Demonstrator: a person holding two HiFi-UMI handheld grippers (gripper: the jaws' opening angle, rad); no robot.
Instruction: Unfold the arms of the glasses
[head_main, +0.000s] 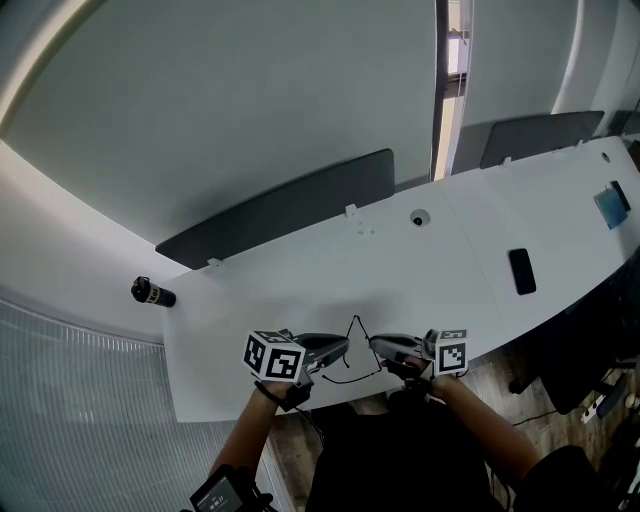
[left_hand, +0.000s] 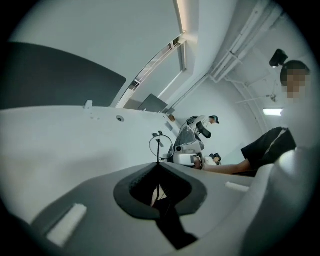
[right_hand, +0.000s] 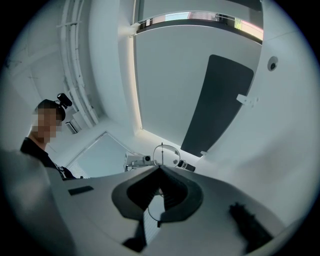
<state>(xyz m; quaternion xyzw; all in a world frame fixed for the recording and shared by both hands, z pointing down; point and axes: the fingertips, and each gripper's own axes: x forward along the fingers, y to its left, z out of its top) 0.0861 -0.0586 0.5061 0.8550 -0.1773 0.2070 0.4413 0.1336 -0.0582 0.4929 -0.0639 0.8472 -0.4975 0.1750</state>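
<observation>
At the near edge of the white surface (head_main: 420, 270), the left hand-held gripper (head_main: 345, 345) and the right hand-held gripper (head_main: 373, 343) are both closed on the thin black glasses (left_hand: 161, 148), from opposite sides.

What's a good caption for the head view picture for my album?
The left tongs and right tongs pinch thin wire glasses over the white table.

glasses (head_main: 357, 325): black wire | counter (head_main: 400, 270): white | left tongs (head_main: 343, 346), right tongs (head_main: 376, 344): grey, cubes black-and-white squares | phone (head_main: 521, 271): black
</observation>
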